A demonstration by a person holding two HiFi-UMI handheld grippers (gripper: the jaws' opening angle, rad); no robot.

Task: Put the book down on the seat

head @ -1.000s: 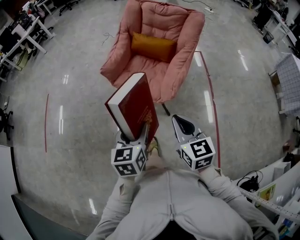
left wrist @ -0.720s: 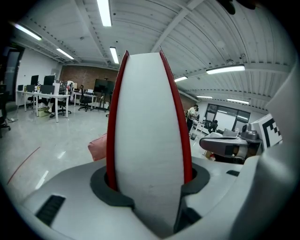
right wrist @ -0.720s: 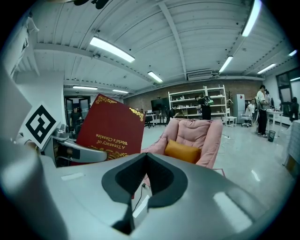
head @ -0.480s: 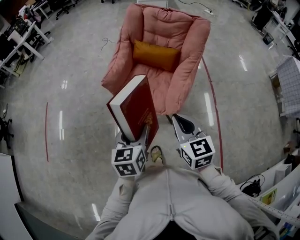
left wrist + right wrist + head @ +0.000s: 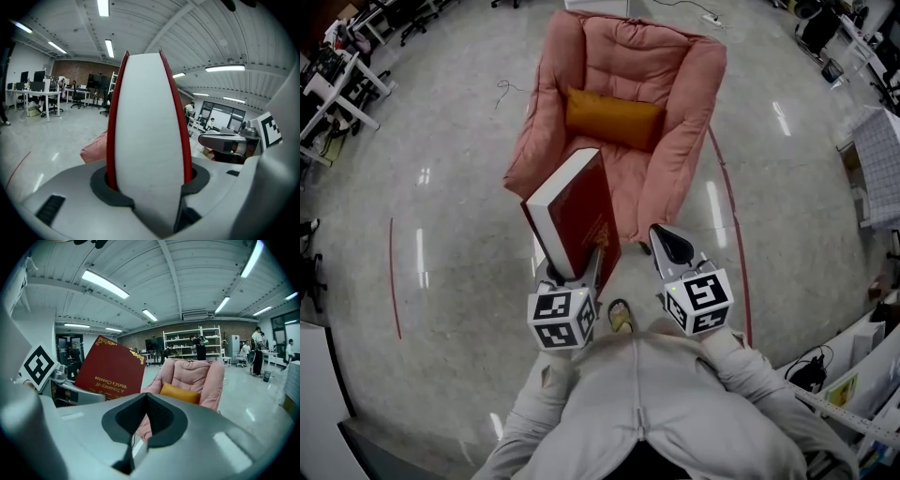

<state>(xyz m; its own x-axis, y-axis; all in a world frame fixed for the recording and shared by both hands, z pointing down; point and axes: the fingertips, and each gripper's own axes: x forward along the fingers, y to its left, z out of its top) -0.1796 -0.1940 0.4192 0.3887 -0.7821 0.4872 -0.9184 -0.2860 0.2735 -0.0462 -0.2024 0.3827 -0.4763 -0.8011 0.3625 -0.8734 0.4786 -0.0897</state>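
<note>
A thick red book (image 5: 574,214) with white page edges stands upright in my left gripper (image 5: 572,272), whose jaws are shut on its lower end. In the left gripper view the book (image 5: 147,140) fills the middle between the jaws. The pink armchair (image 5: 623,70) stands just ahead on the floor, with an orange cushion (image 5: 613,117) lying on its seat. The book hovers in front of the chair's front edge, apart from it. My right gripper (image 5: 672,248) is beside the book, shut and empty. From the right gripper view I see the book's gold-lettered cover (image 5: 110,369) and the chair (image 5: 197,376).
A red line (image 5: 727,187) runs along the shiny floor to the right of the chair. Desks and office chairs (image 5: 337,84) stand at the far left, and a cable (image 5: 502,89) lies left of the armchair. The person's foot (image 5: 621,316) shows between the grippers.
The armchair has come closer and sits lower in the head view as the person steps toward it. The book stays upright in the left gripper.
</note>
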